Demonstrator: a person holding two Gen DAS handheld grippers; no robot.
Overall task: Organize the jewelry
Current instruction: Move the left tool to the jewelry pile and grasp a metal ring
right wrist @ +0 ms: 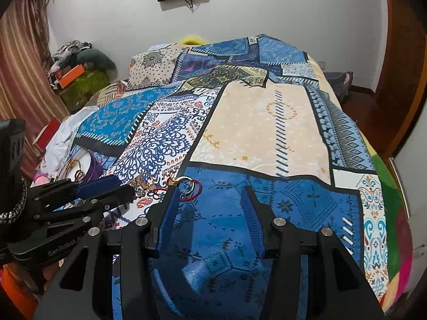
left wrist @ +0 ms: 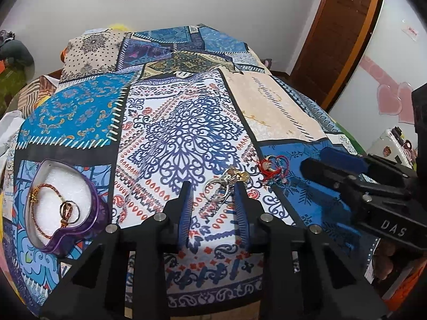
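Note:
A purple heart-shaped box [left wrist: 80, 208] with white lining lies at the left on the bedspread and holds a red-gold cord bracelet [left wrist: 40, 200] and gold rings [left wrist: 70, 209]. A loose pile of silver and gold rings [left wrist: 226, 181] lies between my left gripper's open fingertips [left wrist: 213, 186]. A red thread bracelet [left wrist: 275, 168] lies just right of it, also in the right wrist view [right wrist: 190, 186]. My right gripper [right wrist: 210, 192] is open and empty, its left fingertip beside the red bracelet; it shows in the left wrist view [left wrist: 333, 160].
A patchwork blue, white and beige bedspread [right wrist: 261, 133] covers the bed. Clothes and boxes [right wrist: 77, 77] are piled at the far left by a curtain. A wooden door [left wrist: 344, 26] stands at the right. The bed edge drops off at the right [right wrist: 387, 200].

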